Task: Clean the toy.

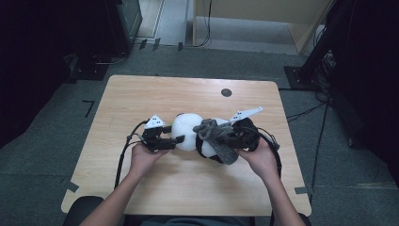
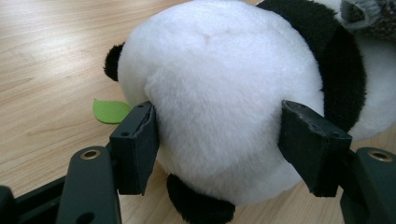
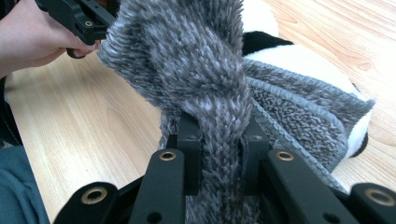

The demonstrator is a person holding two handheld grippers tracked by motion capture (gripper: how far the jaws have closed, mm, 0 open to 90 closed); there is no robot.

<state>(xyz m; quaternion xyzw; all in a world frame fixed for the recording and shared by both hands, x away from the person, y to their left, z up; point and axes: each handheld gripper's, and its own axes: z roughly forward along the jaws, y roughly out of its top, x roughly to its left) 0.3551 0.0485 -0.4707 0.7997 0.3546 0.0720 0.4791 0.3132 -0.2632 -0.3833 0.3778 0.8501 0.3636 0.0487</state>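
Near the worktop's middle, the left gripper [image 2: 217, 140] clamps the plush panda's [image 2: 219, 93] white head between its half-spread jaws. The right gripper [image 3: 219, 154] pinches the grey fuzzy scarf [image 3: 196, 70] tightly, draped over the panda's body.

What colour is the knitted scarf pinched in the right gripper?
Mottled grey, darker and lighter flecks mixed: the scarf shows best in the right gripper view.
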